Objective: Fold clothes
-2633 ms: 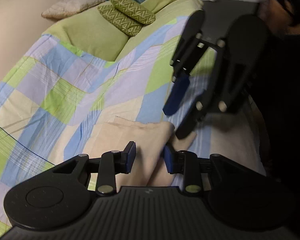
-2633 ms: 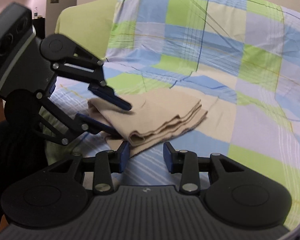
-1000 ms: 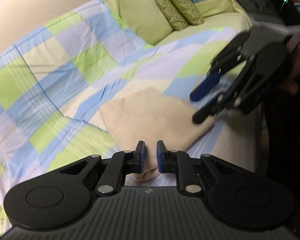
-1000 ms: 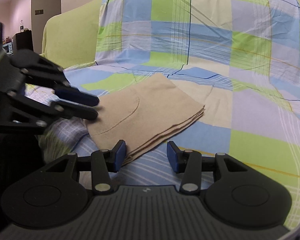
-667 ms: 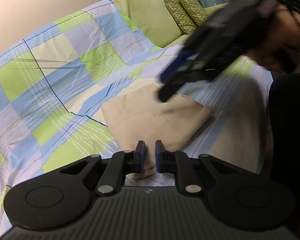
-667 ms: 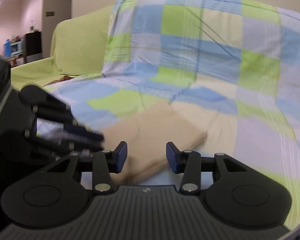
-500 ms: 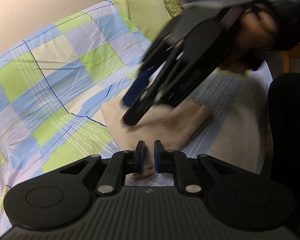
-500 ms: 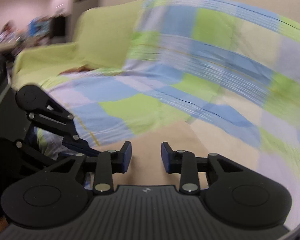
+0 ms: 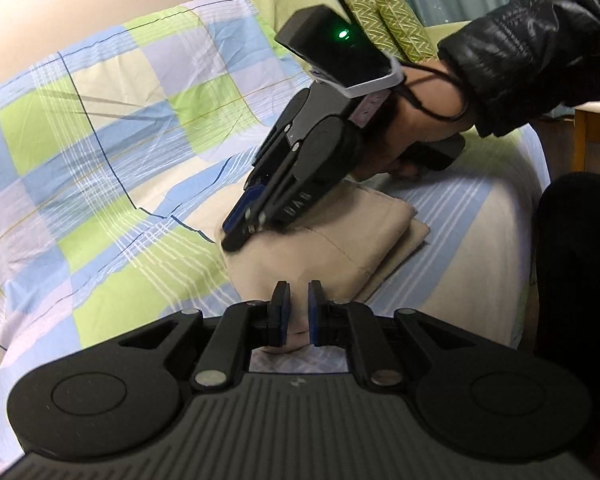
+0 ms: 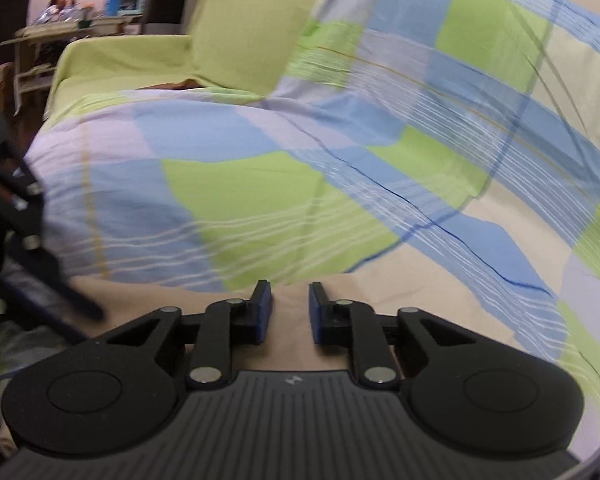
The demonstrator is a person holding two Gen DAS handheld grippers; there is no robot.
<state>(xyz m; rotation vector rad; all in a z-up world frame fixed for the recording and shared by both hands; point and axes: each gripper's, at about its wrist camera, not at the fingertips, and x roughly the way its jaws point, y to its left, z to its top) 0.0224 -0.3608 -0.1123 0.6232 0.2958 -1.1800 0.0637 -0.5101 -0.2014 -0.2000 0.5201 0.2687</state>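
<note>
Right then, the folded beige cloth garment (image 9: 332, 248) lay on the blue, green and cream checked bedsheet (image 9: 120, 152), and everything else I place from that garment. My left claw (image 9: 298, 312) sat at its near edge, jaws drawn almost together on a pinch of beige fabric, a thin gap between the blue pads (image 9: 281, 307). My right claw (image 9: 236, 236) pressed down on the garment's far left corner, tips against the cloth; from the right wrist view (image 10: 286, 312) its jaws stood parted over the beige surface, gripping nothing. My black padded jacket sleeve (image 9: 532, 52) reached in above the garment's far side. Beyond that lay two green zigzag-patterned cushions (image 9: 396, 28).
</note>
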